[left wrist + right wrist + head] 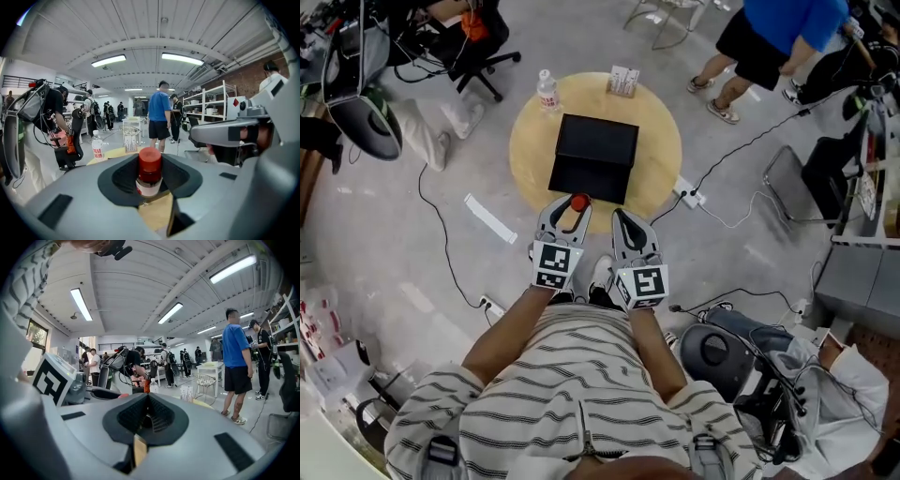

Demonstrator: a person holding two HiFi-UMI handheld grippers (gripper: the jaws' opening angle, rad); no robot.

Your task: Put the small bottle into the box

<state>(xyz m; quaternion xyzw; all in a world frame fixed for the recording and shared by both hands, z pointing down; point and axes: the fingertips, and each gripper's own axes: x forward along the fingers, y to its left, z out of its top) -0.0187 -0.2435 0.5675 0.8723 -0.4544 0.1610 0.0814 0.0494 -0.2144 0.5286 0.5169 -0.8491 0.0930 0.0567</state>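
Note:
The small bottle [579,202], with a red cap and a pale label, stands upright between the jaws of my left gripper [569,208], which is shut on it at the near edge of the round wooden table [528,141]. In the left gripper view the small bottle [150,172] sits in the dark notch of the left gripper [151,187]. The black box [596,141] lies at the table's middle, just beyond the bottle, with a black flap [589,180] toward me. My right gripper [624,220] is beside the left one, shut with nothing in its jaws; the right gripper [147,417] shows this too.
A plastic water bottle [547,91] and a small white carton [623,81] stand at the table's far edge. A power strip [689,197] and cables lie on the floor to the right. A person in blue [773,37] stands beyond; an office chair [478,47] is far left.

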